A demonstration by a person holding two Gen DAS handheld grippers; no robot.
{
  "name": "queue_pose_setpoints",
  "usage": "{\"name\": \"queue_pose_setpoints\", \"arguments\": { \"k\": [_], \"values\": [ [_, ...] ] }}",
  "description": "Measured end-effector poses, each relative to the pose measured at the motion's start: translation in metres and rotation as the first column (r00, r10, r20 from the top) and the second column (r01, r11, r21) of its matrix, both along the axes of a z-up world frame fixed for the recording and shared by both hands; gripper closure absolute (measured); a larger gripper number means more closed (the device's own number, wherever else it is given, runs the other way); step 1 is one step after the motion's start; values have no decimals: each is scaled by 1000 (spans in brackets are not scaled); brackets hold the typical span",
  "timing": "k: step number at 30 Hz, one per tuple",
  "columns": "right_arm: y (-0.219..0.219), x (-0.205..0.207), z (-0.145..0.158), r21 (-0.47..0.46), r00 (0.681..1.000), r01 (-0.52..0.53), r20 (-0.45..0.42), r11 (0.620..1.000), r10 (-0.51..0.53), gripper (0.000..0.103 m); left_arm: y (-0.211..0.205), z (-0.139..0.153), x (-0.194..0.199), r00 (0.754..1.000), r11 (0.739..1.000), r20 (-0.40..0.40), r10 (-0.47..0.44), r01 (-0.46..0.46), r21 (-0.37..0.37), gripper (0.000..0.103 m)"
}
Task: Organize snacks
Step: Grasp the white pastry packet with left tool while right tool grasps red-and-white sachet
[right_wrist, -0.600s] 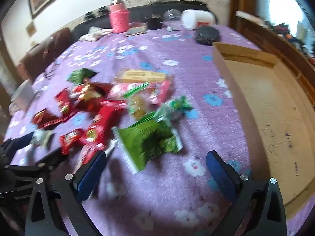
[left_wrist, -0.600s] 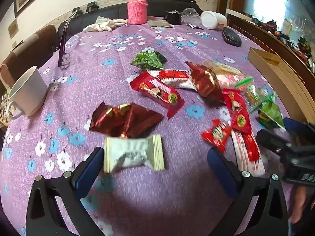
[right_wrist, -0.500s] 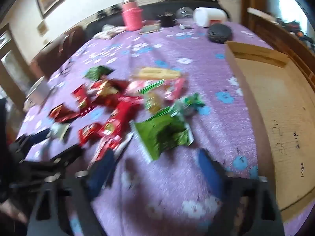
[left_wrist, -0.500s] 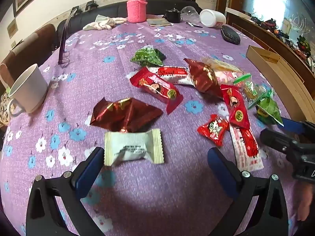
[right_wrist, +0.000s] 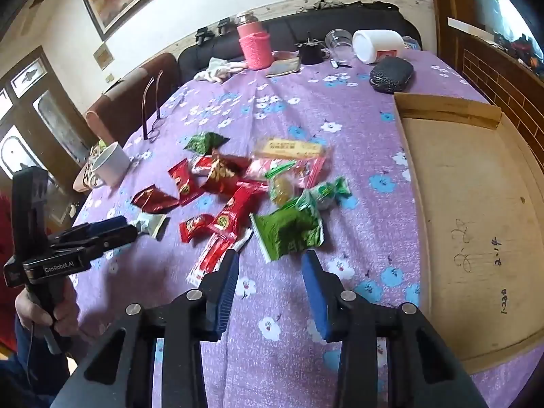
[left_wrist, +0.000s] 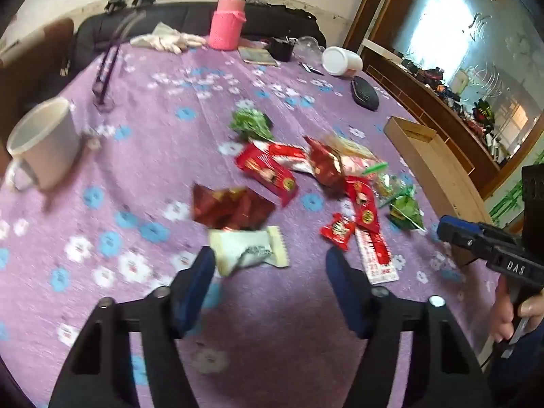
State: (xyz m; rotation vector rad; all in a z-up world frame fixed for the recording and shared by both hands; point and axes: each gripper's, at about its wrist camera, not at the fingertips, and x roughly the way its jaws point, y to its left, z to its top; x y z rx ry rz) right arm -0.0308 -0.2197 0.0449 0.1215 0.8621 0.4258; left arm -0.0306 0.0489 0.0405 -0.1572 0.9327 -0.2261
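Two grippers, both spread apart, holding nothing. Left gripper [left_wrist: 270, 265] hovers with the white crinkle-edged packet [left_wrist: 250, 250] just ahead, near its left finger. Right gripper [right_wrist: 270, 268] – flat green foil pouch [right_wrist: 289, 231] just ahead between its fingers, wooden tray [right_wrist: 476, 221] to its right. Roughly five glossy red wrappers scattered beyond on the purple floral cloth [right_wrist: 306, 108].

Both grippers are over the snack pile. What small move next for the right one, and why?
Probably ease the right gripper forward and down onto the green packet: its jaws are open, the packet lies just ahead, and the wooden tray is beside it.
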Motion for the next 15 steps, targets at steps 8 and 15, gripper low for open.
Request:
{"name": "queue_pose_setpoints", "arguments": {
  "k": [8, 15],
  "values": [
    [30, 10, -2, -11, 989, -77, -131, 997, 75, 61, 15, 2, 7, 999, 999, -33, -28, 29, 16, 68],
    [62, 16, -19, -68, 981, -98, -173, 993, 85, 61, 13, -9, 20, 997, 995, -14, -76, 76, 56, 65]
  ]
}}
